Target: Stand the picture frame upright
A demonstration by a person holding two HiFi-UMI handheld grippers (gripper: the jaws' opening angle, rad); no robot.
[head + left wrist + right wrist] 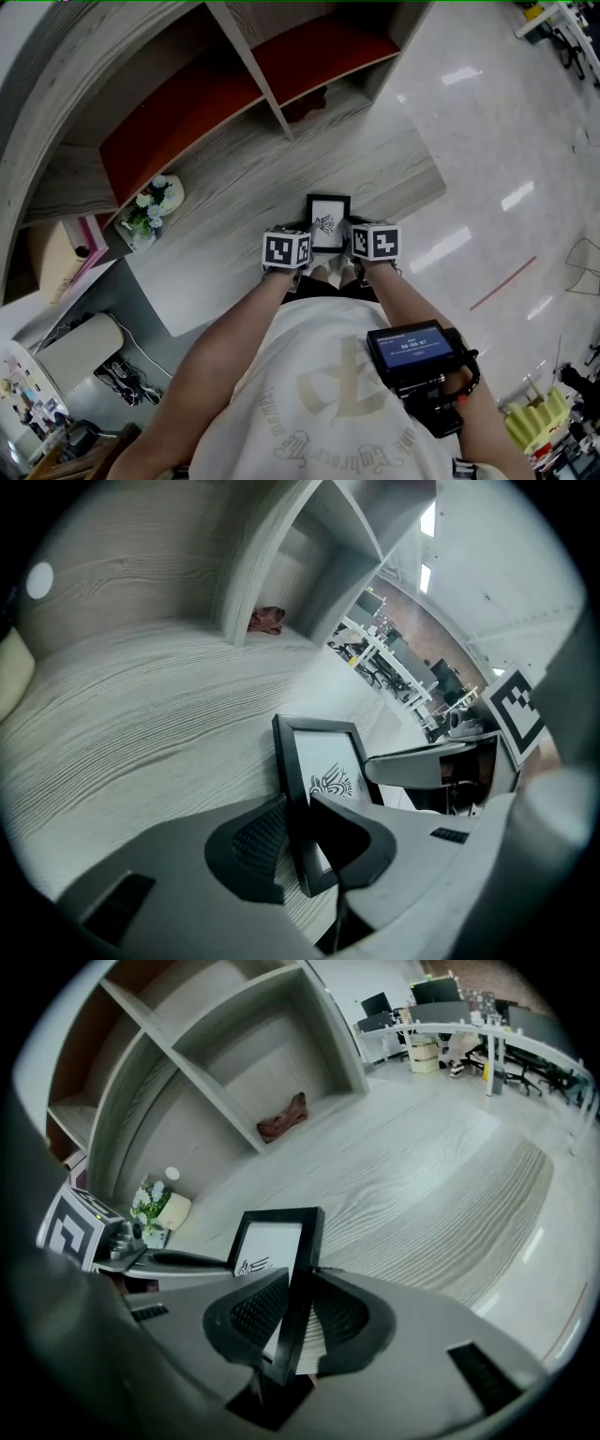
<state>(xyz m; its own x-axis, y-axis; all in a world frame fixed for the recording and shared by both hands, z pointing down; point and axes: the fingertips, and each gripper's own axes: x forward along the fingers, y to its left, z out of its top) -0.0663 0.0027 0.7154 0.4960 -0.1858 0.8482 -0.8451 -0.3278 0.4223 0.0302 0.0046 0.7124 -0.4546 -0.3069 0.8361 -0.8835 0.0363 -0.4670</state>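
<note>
A black picture frame (328, 222) with a white print of a dark figure rests on the pale wood-grain table (244, 178), near its front edge, with its face turned up toward the head view. My left gripper (302, 255) is shut on the frame's left side bar; in the left gripper view the bar (292, 789) sits between the dark ribbed pads (258, 841). My right gripper (354, 251) is shut on the right side bar (302, 1260), pinched between both pads (253, 1312). Whether the frame's near edge is off the table I cannot tell.
A small pot of white flowers (150, 208) stands at the table's left end. Behind the table rises a shelf unit with red-backed compartments (187, 112); a brownish object (283, 1116) lies in one. Glossy floor (506, 169) runs along the right.
</note>
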